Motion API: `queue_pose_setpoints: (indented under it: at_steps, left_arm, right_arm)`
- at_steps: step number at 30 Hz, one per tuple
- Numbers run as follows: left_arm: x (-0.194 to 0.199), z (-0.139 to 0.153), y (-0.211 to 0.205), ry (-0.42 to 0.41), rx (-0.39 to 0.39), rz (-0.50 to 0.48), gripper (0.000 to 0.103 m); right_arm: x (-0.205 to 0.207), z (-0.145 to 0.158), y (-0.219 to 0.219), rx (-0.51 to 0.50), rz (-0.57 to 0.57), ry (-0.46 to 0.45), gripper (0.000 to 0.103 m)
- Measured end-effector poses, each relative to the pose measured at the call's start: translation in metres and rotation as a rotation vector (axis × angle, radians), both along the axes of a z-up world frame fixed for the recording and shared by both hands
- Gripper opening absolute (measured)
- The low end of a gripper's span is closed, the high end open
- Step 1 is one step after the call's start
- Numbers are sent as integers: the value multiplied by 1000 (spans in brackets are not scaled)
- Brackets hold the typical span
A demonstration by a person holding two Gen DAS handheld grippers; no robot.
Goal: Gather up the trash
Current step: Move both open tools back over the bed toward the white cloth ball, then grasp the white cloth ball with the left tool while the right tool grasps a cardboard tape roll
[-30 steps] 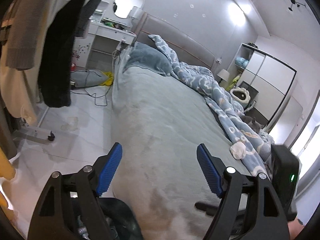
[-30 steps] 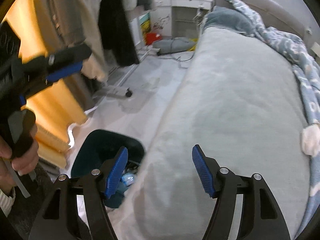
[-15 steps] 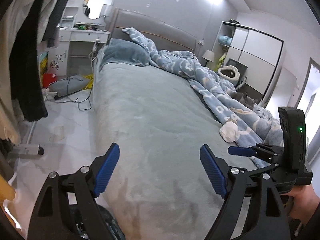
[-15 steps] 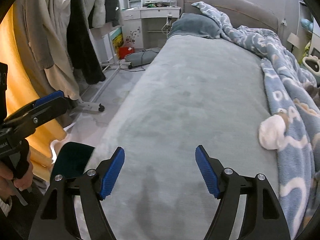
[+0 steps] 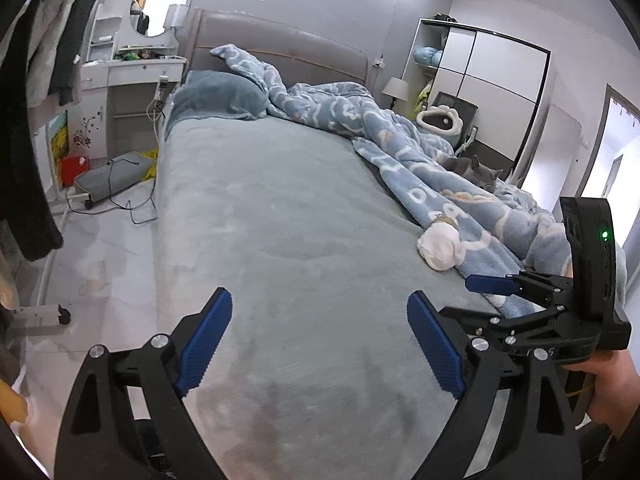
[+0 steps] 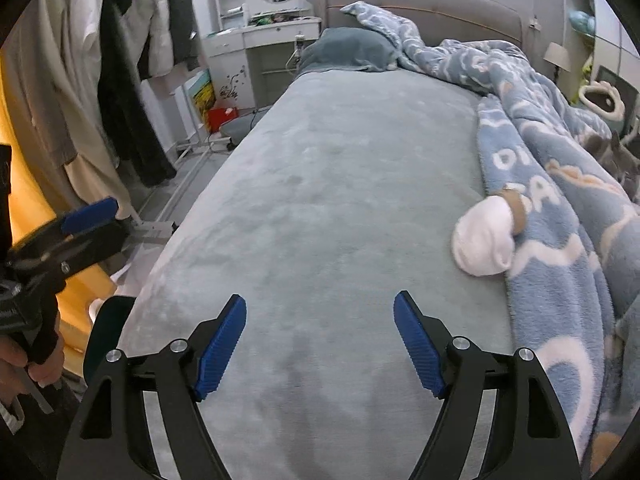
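Observation:
A white crumpled wad [image 5: 438, 246] [image 6: 484, 236] lies on the grey-green bed [image 5: 280, 220] [image 6: 340, 180], against the edge of the blue patterned blanket [image 5: 400, 148] [image 6: 560, 184]. My left gripper [image 5: 319, 296] hovers over the bed's near end; its jaws are opening and nothing is between them. The wad sits ahead and to its right. My right gripper [image 6: 320, 298] is open and empty, with the wad ahead on its right. A dark teal bin [image 6: 106, 336] stands by the bed's near left corner. Each gripper shows at the edge of the other's view.
A grey cat [image 5: 476, 170] rests on the blanket at the far right. Hanging clothes [image 6: 120, 80] on a rack line the left side. Cables and a grey pad [image 5: 112, 178] lie on the floor beside the bed. A white dressing table [image 5: 132, 68] stands by the headboard.
Both views have swung from the bin and floor towards the bed. The white wad now sits nearer in each. Both pairs of jaws stand a little wider.

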State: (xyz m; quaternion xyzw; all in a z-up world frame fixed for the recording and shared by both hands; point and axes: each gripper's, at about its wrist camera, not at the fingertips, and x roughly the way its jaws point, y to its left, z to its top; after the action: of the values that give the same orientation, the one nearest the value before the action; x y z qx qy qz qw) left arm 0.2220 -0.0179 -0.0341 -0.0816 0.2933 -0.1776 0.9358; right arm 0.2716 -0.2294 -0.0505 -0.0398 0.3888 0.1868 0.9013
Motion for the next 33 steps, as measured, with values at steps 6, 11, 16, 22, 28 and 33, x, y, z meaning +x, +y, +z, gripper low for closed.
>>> queue_pose_setpoints:
  at_steps: [6,11,16,22,28,33]
  left_arm:
    - [14,-6,-18,33,-43,-19,92]
    - [25,-10,-35,53,-67,-42,92]
    - [34,-12,-55,49,-73,-70,92]
    - [50,-18,-87,24,-14,-141,92]
    - [64,-27,-113,34,3,-231,92]
    - [74,-32,-136,34,5,-308,92]
  right_arm:
    - [8,-2,-30,3,-43,-16,79]
    - [20,-5,-63,19,-103,-27,79]
    - [32,-4,-90,80,-142,-42,79]
    - [49,-1,-104,108,-158,-60,79]
    - [70,0,-121,145,-177,-52,79]
    - [90,3,-129,187,-167,-41,79]
